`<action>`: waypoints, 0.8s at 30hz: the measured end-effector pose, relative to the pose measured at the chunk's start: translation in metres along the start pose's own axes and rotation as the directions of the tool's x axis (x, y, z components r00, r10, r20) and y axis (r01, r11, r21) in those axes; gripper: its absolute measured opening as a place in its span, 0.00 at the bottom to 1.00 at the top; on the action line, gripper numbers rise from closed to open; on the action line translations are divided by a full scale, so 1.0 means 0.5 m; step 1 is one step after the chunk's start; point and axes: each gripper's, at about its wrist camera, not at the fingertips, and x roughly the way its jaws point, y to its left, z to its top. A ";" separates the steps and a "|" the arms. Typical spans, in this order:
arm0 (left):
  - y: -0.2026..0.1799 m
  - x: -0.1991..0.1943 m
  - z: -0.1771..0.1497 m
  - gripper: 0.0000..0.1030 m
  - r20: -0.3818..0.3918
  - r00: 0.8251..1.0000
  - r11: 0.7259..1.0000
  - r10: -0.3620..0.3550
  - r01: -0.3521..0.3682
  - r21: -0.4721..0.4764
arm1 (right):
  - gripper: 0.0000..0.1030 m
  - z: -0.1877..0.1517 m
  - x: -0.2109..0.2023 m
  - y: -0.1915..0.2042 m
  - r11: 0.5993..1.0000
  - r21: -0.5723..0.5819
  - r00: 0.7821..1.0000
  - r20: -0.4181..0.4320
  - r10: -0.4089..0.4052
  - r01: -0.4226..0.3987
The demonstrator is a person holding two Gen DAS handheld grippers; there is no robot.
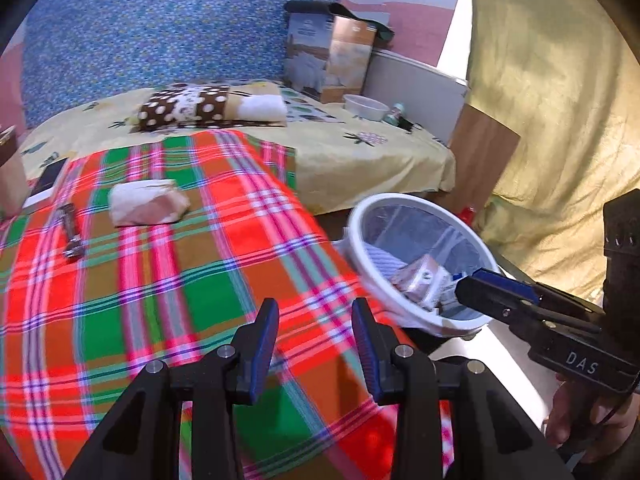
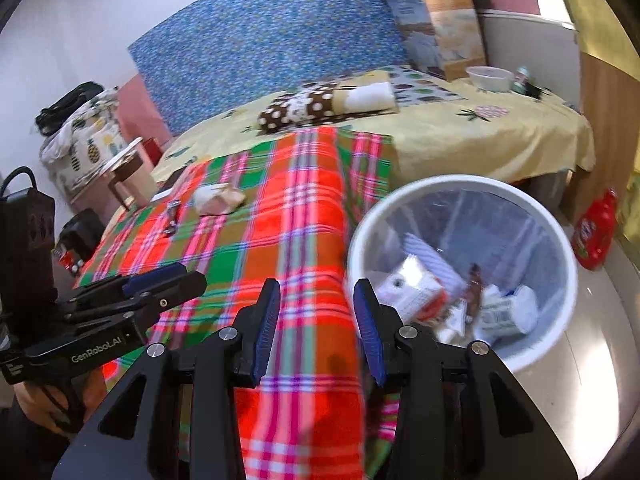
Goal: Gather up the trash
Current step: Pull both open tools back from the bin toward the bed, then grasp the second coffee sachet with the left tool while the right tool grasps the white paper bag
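Both grippers point forward and downward over the plaid cloth (image 1: 168,288). The left gripper (image 1: 315,344) has its jaws apart with only cloth showing between them. The right gripper (image 2: 317,320) is likewise parted and empty, its right finger at the rim of the white bin (image 2: 560,240). The bin, just right of those jaws, holds cartons and wrappers, blurred. Well ahead and left of the left jaws lie a crumpled paper wad (image 1: 148,202) and a small dark wrapper (image 1: 72,236), hard to make out.
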 end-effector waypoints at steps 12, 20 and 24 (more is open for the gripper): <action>0.159 -0.050 -0.001 0.37 0.025 0.990 0.983 0.141 -0.137 -0.123 | 0.42 0.044 0.058 0.095 0.986 -0.131 0.995 -0.033 0.098 -0.102; 0.267 -0.056 0.023 0.37 0.021 0.974 0.955 0.225 -0.216 -0.204 | 0.54 0.075 0.103 0.142 0.968 -0.219 0.991 -0.059 0.116 -0.126; 0.307 -0.048 0.034 0.37 0.011 0.967 0.942 0.256 -0.247 -0.229 | 0.54 0.089 0.122 0.155 0.960 -0.247 0.990 -0.067 0.122 -0.135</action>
